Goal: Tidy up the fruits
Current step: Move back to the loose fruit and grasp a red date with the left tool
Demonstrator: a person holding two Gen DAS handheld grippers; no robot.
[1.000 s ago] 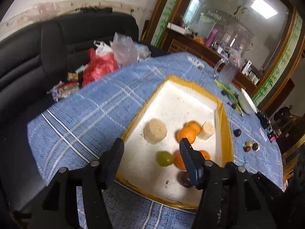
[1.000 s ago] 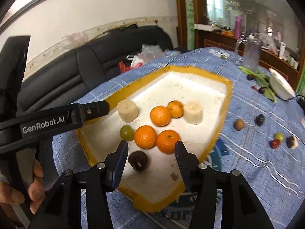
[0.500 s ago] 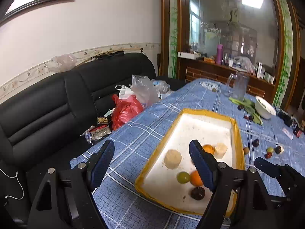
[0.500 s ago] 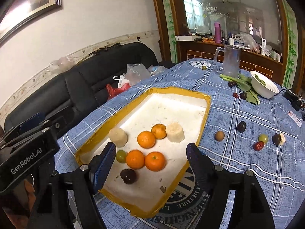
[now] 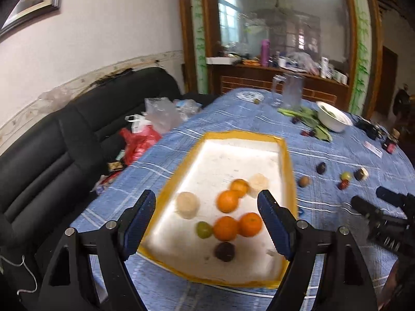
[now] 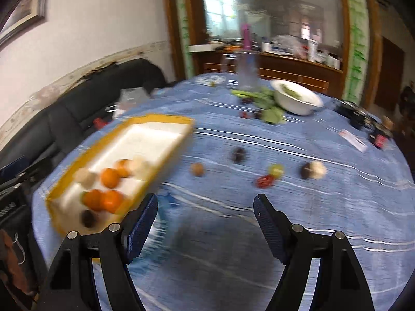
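Observation:
A white tray with a yellow rim (image 5: 241,134) (image 6: 166,119) lies on the blue checked tablecloth. In it are several oranges (image 5: 227,201) (image 6: 110,177), a green fruit (image 5: 203,229), a dark fruit (image 5: 224,251) and two pale round pieces (image 5: 187,204). Loose small fruits lie on the cloth to the tray's right: a brown one (image 6: 197,169), a dark one (image 6: 238,154), a red one (image 6: 264,181), a green one (image 6: 276,169) and a dark-and-pale one (image 6: 313,170). My left gripper (image 5: 207,223) is open and empty above the tray's near end. My right gripper (image 6: 205,223) is open and empty above bare cloth, short of the loose fruits.
A white bowl (image 6: 295,98) with greens beside it and a clear jug (image 6: 245,70) stand at the table's far side. Plastic bags (image 5: 155,114) lie on the black sofa (image 5: 52,155) at left. Small items (image 6: 363,124) sit at the far right edge.
Both grippers have pulled back and up from the tray. The right gripper has swung right, toward the loose fruits on the cloth. Both stay open and empty.

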